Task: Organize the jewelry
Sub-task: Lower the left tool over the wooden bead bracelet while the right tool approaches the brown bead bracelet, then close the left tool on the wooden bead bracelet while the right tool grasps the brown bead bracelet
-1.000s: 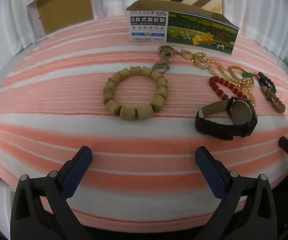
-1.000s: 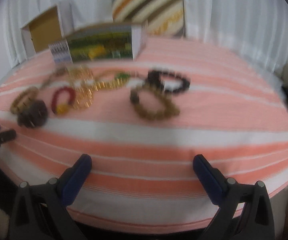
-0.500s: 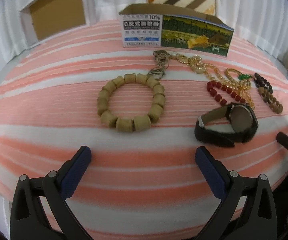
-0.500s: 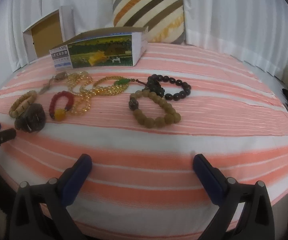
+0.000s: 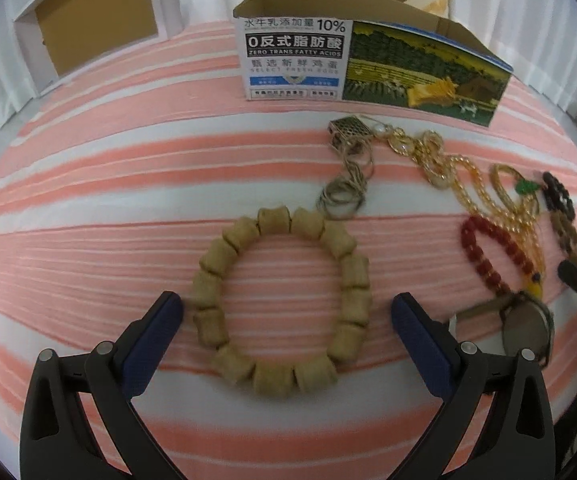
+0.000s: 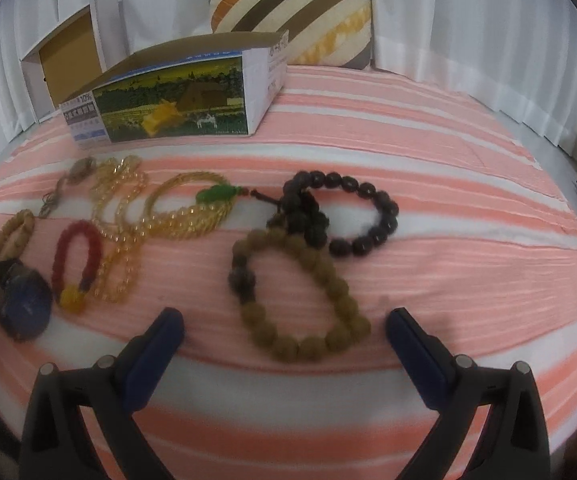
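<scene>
Jewelry lies on a pink and white striped cloth. A tan wooden bead bracelet [image 5: 284,300] lies flat, and my left gripper [image 5: 286,314] is open with one finger on each side of it. My right gripper [image 6: 284,330] is open, its fingers either side of the near end of an olive-brown bead bracelet [image 6: 308,296]. A black bead bracelet [image 6: 340,212] overlaps it behind. A red bead bracelet [image 6: 76,264], amber bead necklaces [image 6: 156,208] with a green pendant, a metal chain [image 5: 348,168] and a wristwatch [image 5: 524,324] lie between. An open printed box [image 6: 180,100] stands behind.
A white cardboard box with a brown inside [image 6: 68,60] stands at the back left. A striped cushion [image 6: 292,4] leans against white curtains at the back. The cloth's front edge runs just under both grippers.
Both grippers have moved forward over the cloth. The left one now straddles the tan bracelet, the right one has closed in on the olive-brown bracelet. The jewelry has not moved.
</scene>
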A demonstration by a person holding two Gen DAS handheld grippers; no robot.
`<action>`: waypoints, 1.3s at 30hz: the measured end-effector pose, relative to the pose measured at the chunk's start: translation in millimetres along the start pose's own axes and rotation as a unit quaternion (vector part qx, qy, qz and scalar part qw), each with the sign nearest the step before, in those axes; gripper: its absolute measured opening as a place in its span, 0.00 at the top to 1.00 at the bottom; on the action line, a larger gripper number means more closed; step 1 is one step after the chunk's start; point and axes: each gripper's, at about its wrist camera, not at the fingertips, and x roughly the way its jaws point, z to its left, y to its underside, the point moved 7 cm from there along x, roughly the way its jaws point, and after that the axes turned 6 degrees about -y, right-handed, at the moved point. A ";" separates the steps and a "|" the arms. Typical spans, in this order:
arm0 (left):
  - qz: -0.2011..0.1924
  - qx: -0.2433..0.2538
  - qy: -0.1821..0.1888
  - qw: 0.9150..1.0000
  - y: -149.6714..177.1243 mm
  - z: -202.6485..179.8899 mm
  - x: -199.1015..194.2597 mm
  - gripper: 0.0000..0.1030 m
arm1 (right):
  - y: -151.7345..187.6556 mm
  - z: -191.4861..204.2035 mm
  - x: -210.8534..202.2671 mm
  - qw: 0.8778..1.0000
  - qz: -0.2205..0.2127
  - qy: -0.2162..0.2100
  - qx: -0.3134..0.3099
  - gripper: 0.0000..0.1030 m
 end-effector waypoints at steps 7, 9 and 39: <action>-0.040 -0.005 0.000 0.999 4.1 0.7 -8.2 0.22 | 3.5 0.4 -11.1 1.000 -0.030 0.003 -0.007 0.30; -0.056 -0.003 0.003 0.998 10.4 -2.9 -13.7 0.33 | 4.8 1.3 -14.0 0.999 -0.038 0.000 -0.011 0.43; -0.138 -0.045 0.068 0.987 -16.1 -15.2 -103.5 0.74 | -26.2 28.4 -78.1 0.988 -0.129 -0.089 0.012 0.88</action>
